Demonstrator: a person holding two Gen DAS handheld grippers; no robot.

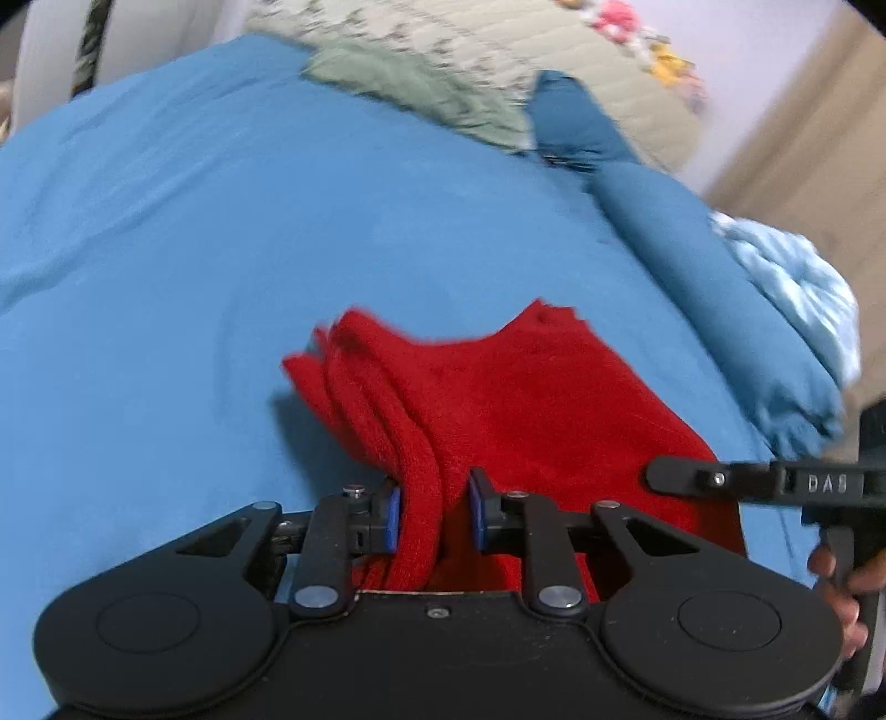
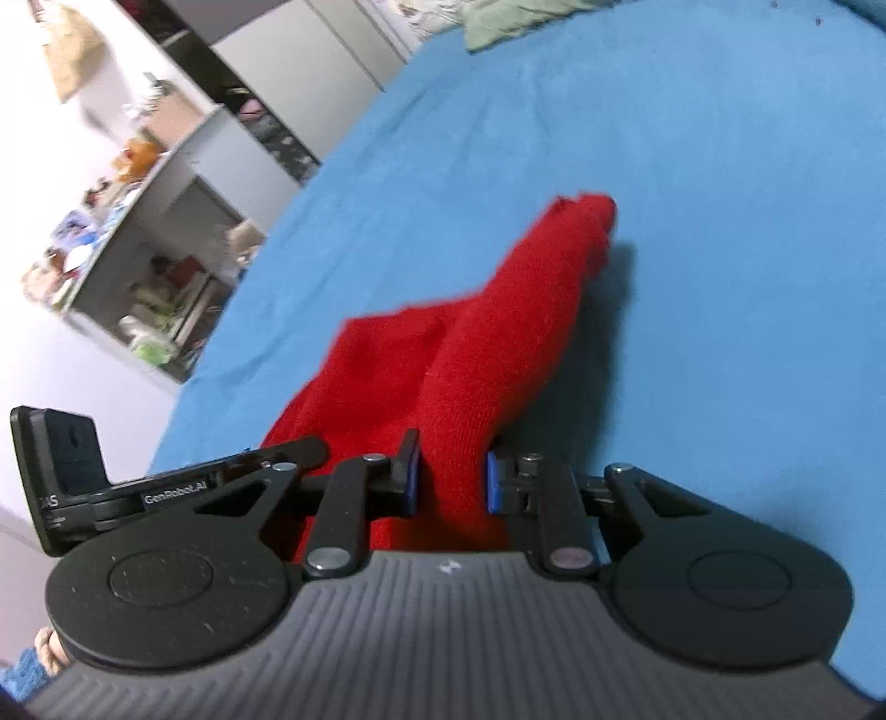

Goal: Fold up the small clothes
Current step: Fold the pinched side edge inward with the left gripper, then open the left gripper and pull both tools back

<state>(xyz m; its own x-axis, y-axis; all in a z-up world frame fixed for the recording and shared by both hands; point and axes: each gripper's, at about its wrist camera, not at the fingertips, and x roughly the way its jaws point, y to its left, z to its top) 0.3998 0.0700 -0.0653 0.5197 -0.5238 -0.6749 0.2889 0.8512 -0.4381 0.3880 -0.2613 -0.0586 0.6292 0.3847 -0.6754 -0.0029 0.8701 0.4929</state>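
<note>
Red knit garment (image 1: 498, 399), just one, lies on the blue bed (image 1: 194, 249) with both tongs angled down at it: left tongs (image 1: 434, 512) clamped on a bunched fold, right tongs (image 2: 453, 479) clamped on another.

The garment (image 1: 498, 399) you hold is solid bright red, a fuzzy knit with no print. Under it, the bed sheet (image 1: 221, 232) is plain medium blue. Your left gripper (image 1: 433, 515) is matte black with blue pads (image 1: 393, 518) (the right gripper (image 2: 451, 482) matches, with a grey ribbed body). At the far end lie a sage green cloth (image 1: 421, 88) and a cream quilt (image 1: 498, 44) with a faint floral print. A darker teal roll (image 1: 692, 266) sits beside a pale blue crumpled fabric (image 1: 792, 277).
</note>
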